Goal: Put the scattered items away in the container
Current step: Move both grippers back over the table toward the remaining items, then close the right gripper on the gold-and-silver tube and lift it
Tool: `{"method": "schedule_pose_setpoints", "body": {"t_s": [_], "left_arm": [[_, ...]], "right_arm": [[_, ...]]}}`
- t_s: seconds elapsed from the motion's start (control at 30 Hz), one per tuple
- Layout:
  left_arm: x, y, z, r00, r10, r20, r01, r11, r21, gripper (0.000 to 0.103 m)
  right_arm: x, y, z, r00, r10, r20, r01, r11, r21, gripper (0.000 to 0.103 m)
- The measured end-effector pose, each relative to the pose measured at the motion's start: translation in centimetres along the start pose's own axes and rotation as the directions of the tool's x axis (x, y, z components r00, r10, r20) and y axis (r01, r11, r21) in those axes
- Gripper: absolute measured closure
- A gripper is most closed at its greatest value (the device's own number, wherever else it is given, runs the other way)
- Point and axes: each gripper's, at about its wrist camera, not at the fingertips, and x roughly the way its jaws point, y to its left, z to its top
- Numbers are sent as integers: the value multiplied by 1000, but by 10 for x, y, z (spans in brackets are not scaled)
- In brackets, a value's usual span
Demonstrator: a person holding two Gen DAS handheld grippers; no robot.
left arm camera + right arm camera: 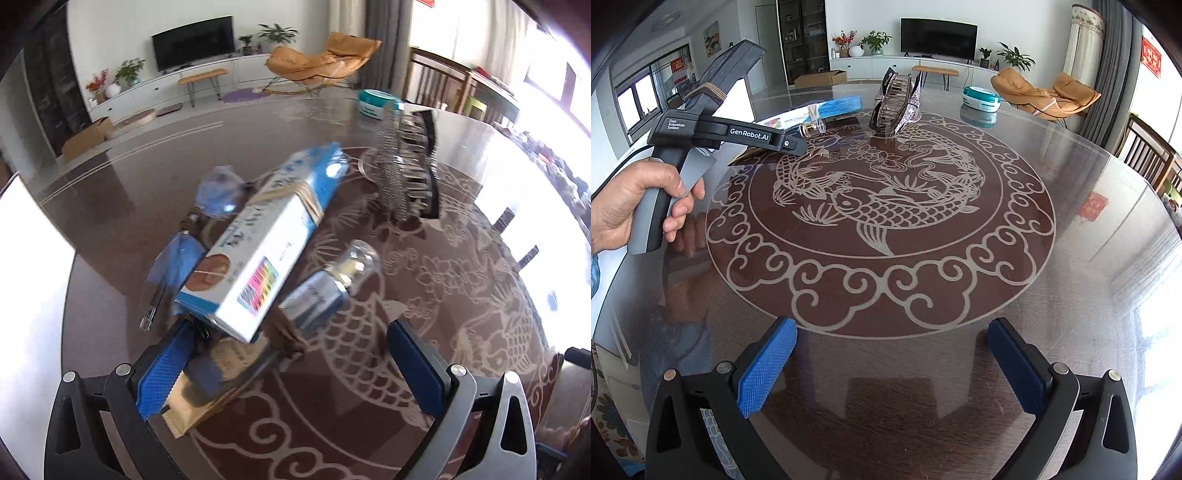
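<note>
scattered items sit past the left gripper (295,363): fingers spread wide, empty; box (258,243) at 11 o'clock, vial (332,284) at 12. right gripper (892,363) also agape over bare desk (1071,277). risk: vial rolls if nudged. container (981,96), far at 1 o'clock, contents unseen.

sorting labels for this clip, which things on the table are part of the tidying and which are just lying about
Part of the job:
blue and white box
small glass bottle
gold packet
sparkly basket

Just lying about:
teal round tub
orange chair
television
</note>
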Motion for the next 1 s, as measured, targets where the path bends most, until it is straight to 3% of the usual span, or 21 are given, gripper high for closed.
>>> {"method": "schedule_pose_setpoints", "body": {"t_s": [0.07,0.13,0.17,0.27,0.43,0.57,0.7,0.83,0.87,1.0], "left_arm": [[-5,-22,-3,993,-115,-1,115,987,113,0],[-16,-40,-13,969,-247,-13,245,949,197,0],[-20,-45,-17,962,-273,-21,271,936,223,0],[-24,-44,-18,967,-256,-18,253,941,224,0],[-20,-30,-9,986,-169,8,167,980,105,0],[-12,-45,-6,992,-129,-4,128,982,140,0],[-8,-77,-2,986,-164,-12,164,967,194,0],[-15,-98,-6,953,-303,-28,300,919,256,0],[-16,-101,-7,951,-308,-28,304,915,264,0],[-21,-83,-10,963,-270,4,266,950,165,0]], "right_arm": [[0,1,0,1000,0,0,0,1000,0,0],[0,0,0,1000,0,0,0,1000,0,0],[0,0,0,1000,0,0,0,1000,0,0],[0,0,0,1000,0,0,0,1000,0,0],[0,0,0,1000,0,0,0,1000,0,0],[0,0,-1,1000,0,0,0,1000,0,0],[0,0,-1,1000,0,0,0,1000,0,0],[-1,0,-1,1000,0,0,0,1000,0,0],[-1,0,-1,1000,0,0,0,1000,0,0],[-1,0,-1,1000,0,0,0,1000,0,0]]}}
